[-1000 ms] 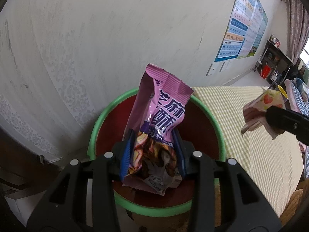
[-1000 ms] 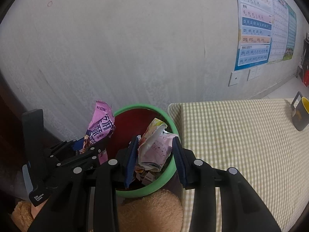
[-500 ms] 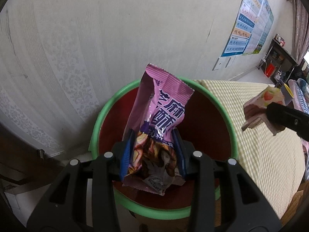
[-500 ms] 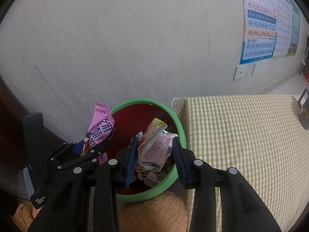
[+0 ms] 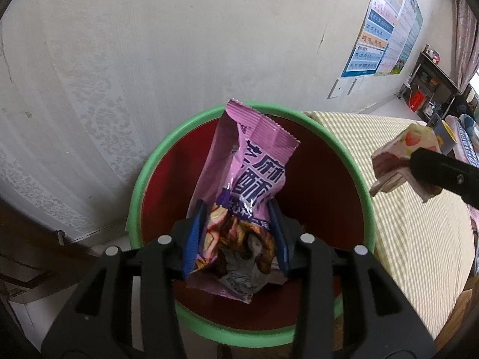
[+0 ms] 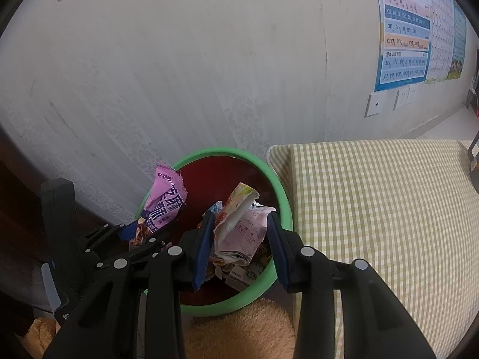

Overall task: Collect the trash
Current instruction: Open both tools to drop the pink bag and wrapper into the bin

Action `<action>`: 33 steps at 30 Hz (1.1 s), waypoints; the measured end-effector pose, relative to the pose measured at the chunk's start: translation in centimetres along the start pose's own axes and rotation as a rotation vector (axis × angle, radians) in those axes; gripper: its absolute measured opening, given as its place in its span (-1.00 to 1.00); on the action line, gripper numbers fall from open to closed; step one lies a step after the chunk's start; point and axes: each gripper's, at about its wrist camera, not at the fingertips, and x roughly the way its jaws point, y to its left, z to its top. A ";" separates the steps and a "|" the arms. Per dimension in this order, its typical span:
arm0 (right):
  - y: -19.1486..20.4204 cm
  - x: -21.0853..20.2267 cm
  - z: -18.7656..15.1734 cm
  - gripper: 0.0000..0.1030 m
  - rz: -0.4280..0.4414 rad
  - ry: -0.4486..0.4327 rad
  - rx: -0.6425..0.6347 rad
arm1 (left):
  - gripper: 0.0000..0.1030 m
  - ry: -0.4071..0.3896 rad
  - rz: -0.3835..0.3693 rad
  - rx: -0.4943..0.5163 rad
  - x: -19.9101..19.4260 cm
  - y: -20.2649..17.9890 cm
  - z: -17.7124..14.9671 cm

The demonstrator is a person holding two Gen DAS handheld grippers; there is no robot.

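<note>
My left gripper [image 5: 236, 233] is shut on a purple snack wrapper [image 5: 251, 179], which stands upright over the mouth of a round bin [image 5: 140, 185] with a green rim and dark red inside. My right gripper [image 6: 239, 239] is shut on a crumpled pink and white wrapper [image 6: 242, 230], held over the same bin [image 6: 281, 200] near its right rim. The right wrist view also shows the left gripper [image 6: 143, 233] with the purple wrapper [image 6: 164, 203] at the bin's left edge. From the left wrist, the pink wrapper [image 5: 401, 158] hangs right of the bin.
The bin stands against a pale patterned wall [image 6: 209, 74], beside a bed with a yellow checked cover [image 6: 374, 209]. Other wrappers lie inside the bin. A tan fluffy rug [image 6: 239, 332] lies in front. Dark wooden furniture [image 5: 30, 239] is at the left. Wall charts [image 6: 410, 30] hang farther right.
Both grippers have sunk a little toward the bin, which looks larger and closer. The wrappers stay gripped as before.
</note>
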 end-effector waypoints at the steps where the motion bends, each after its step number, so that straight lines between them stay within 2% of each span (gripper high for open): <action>1: 0.0 0.0 0.0 -0.31 0.000 0.001 0.000 | -0.24 0.000 -0.001 0.001 0.0 0.0 0.0; 4: -0.1 0.0 -0.1 -0.31 0.001 0.003 0.001 | -0.22 0.003 -0.003 0.003 0.1 -0.1 0.0; 8: 0.1 0.0 0.0 -0.31 0.000 0.002 0.003 | -0.07 0.002 -0.006 0.005 0.1 -0.1 0.0; 27: 0.2 0.4 0.0 -0.30 -0.005 0.017 0.013 | 0.07 0.005 -0.026 0.017 0.2 -0.7 0.0; 33: 0.0 -0.2 0.3 -0.31 -0.010 0.004 0.011 | 0.18 0.003 -0.026 0.015 0.4 -0.7 0.1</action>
